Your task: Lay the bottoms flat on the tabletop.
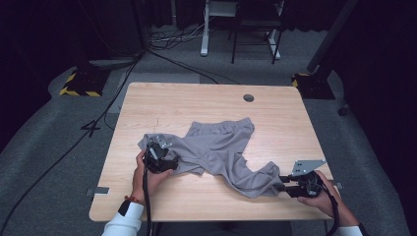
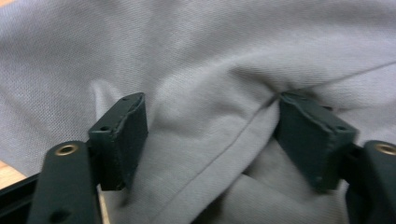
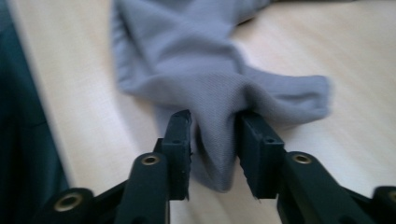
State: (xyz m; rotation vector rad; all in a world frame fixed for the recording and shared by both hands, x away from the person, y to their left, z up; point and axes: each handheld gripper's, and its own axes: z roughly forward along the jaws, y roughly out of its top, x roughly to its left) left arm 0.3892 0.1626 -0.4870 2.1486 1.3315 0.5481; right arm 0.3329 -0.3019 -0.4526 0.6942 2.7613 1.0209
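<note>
Right gripper view: my right hand-held gripper (image 3: 212, 154) pinches a leg end of the crumpled grey fabric shorts (image 3: 196, 60) on the light wooden counter (image 3: 93, 116); my left hand-held gripper (image 2: 210, 140) gapes wide over them.

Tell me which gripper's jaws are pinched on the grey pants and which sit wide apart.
The right gripper pinches a fold of the grey pants at the near leg end. The left gripper sits on the cloth with its jaws wide apart.
</note>
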